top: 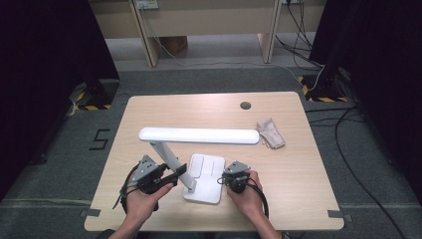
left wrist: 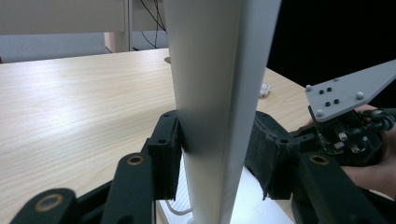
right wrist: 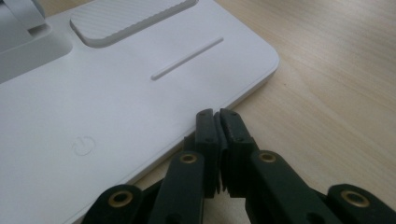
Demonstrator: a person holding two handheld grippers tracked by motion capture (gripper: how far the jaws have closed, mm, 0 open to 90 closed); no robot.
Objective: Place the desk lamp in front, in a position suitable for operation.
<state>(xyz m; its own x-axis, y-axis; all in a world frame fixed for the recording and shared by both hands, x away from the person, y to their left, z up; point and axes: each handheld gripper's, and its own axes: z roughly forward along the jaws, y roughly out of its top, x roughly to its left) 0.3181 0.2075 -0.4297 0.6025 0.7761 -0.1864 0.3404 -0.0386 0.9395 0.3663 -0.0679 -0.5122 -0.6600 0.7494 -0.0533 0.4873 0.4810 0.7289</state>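
We count two tools. The left tool (left wrist: 217, 154) has its jaws spread around the one lamp arm (left wrist: 219, 93), the left pad touching it and the right pad just clear, low in the left gripper view. The right tool (right wrist: 217, 126) has its jaws pressed together on nothing, at the edge of the one lamp base (right wrist: 93, 102). In the high view the one white lamp (top: 199, 135) stands at lower centre of the bench (top: 149, 109). One crumpled cloth (top: 270, 133) lies right of the lamp head.
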